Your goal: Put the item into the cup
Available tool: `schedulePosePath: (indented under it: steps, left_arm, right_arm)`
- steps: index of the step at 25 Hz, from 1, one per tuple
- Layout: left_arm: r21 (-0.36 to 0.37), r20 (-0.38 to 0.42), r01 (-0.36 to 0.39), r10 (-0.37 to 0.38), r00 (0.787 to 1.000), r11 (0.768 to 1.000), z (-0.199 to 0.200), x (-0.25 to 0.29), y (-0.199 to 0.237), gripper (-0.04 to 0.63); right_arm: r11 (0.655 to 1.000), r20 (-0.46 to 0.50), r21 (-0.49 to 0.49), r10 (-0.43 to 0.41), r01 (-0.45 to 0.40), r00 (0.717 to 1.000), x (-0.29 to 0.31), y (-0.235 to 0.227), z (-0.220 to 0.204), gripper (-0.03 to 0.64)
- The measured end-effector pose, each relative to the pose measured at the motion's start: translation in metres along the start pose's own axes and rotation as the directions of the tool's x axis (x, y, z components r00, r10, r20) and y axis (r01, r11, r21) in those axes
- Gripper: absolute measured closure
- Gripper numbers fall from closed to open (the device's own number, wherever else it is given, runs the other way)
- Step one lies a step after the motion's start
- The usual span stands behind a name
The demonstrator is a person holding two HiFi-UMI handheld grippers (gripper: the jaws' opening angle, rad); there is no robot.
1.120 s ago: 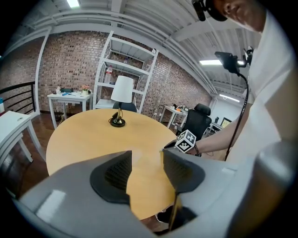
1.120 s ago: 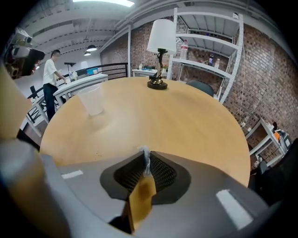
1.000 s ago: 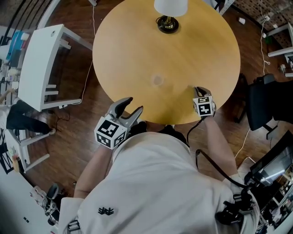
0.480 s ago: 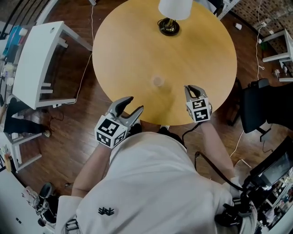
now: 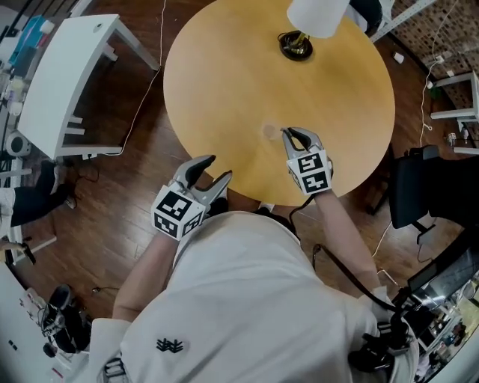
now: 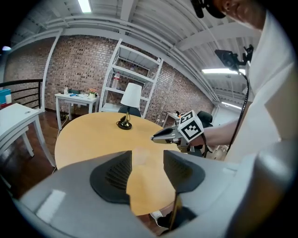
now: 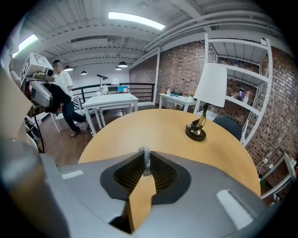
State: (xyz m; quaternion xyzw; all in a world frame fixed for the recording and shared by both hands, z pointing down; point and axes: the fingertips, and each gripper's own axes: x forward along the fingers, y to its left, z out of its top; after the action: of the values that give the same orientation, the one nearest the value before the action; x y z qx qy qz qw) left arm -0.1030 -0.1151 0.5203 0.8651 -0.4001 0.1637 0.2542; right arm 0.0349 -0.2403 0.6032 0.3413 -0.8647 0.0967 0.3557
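Note:
A small clear cup (image 5: 269,132) stands on the round wooden table (image 5: 224,82), faint against the wood. My right gripper (image 5: 289,134) hovers over the table with its tips just right of the cup. Its jaws are shut on a small thin pale item (image 7: 145,157) that sticks up between the pads. In its own view the right gripper (image 7: 145,169) points across the table toward the lamp. My left gripper (image 5: 207,171) is open and holds nothing, at the table's near edge over the floor. From the left gripper view (image 6: 146,169) the right gripper (image 6: 158,137) shows past the faint cup (image 6: 141,156).
A lamp with a white shade (image 5: 316,16) and dark base (image 5: 296,45) stands at the table's far side. A white desk (image 5: 60,82) is to the left, a black chair (image 5: 430,187) to the right. A person (image 7: 63,93), white tables (image 7: 111,100) and a shelf (image 7: 237,83) stand beyond.
My right gripper has moved left and farther over the table, from the near right edge up to the cup. The left gripper has stayed open at the table's near edge.

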Motion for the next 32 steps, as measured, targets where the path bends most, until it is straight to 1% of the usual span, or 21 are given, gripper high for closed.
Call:
schedulePosePath:
  steps: [2, 6, 14, 20, 24, 32]
  left_arm:
    - [-0.011, 0.002, -0.012, 0.012, 1.0, 1.0, -0.005, -0.009, 0.008, 0.413]
    - [-0.031, -0.001, -0.036, 0.036, 0.999, 0.999, -0.01, -0.019, 0.018, 0.413]
    - [-0.057, -0.008, -0.059, 0.059, 0.998, 0.997, -0.018, -0.037, 0.035, 0.413]
    - [-0.064, -0.014, -0.058, 0.057, 0.998, 0.996, -0.021, -0.042, 0.045, 0.413]
    - [-0.066, -0.018, -0.053, 0.052, 0.999, 0.996, -0.019, -0.043, 0.047, 0.413]
    - [-0.049, -0.008, -0.023, 0.022, 1.0, 0.999, -0.02, -0.043, 0.049, 0.413]
  right_arm:
    - [1.0, -0.008, -0.01, 0.008, -0.008, 1.0, 0.01, 0.008, 0.003, 0.575]
    - [1.0, -0.042, -0.01, 0.028, -0.028, 0.999, 0.031, 0.015, -0.005, 0.575]
    - [1.0, -0.108, -0.008, 0.022, -0.023, 0.994, 0.057, 0.021, -0.02, 0.57]
    - [0.999, -0.144, 0.012, 0.042, -0.041, 0.989, 0.069, 0.026, -0.028, 0.526]
    - [0.999, -0.145, 0.018, 0.038, -0.036, 0.989, 0.068, 0.025, -0.027, 0.526]
    - [1.0, -0.114, 0.025, 0.004, -0.001, 0.993, 0.056, 0.026, -0.02, 0.531]
